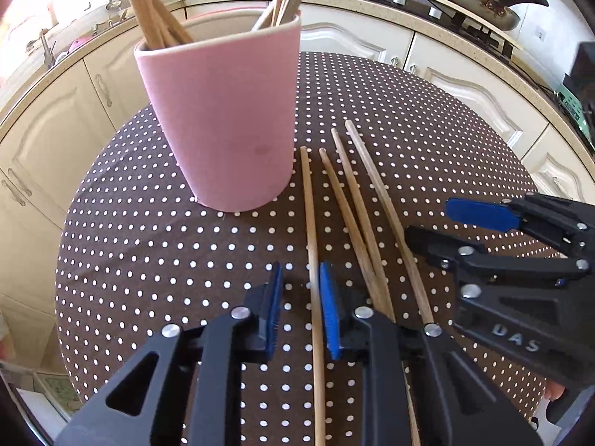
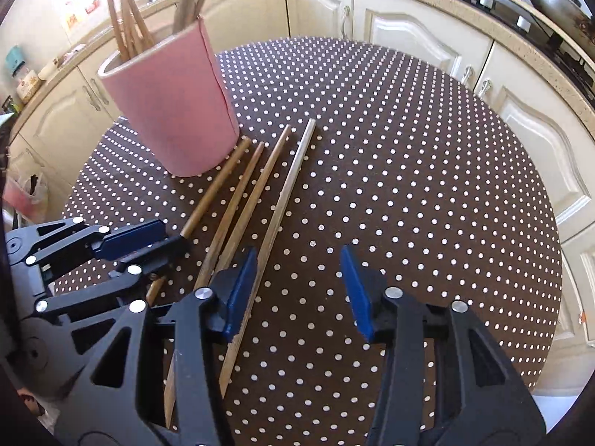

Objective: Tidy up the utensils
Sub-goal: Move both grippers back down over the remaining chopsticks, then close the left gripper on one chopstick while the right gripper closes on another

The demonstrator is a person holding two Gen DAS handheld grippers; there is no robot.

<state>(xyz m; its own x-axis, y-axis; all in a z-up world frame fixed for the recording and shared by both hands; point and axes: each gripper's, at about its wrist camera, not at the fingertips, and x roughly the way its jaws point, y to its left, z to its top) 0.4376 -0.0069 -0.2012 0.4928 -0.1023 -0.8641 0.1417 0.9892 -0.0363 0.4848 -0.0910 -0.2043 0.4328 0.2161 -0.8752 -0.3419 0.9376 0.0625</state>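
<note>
Four loose wooden chopsticks (image 1: 336, 200) lie side by side on the round bench under a brown, white-dotted cloth (image 1: 148, 245), their far tips just beside a tall pink cup (image 1: 223, 119) that holds more wooden sticks. The left gripper (image 1: 300, 306), jaws narrow, straddles the leftmost chopstick (image 1: 310, 223); whether its pads press the stick cannot be told. The right gripper (image 2: 297, 290), jaws half open and empty, hangs beside the palest chopstick (image 2: 286, 189). Cream cabinets (image 1: 465, 85) and a wok (image 1: 472, 0) ring the bench.
</note>
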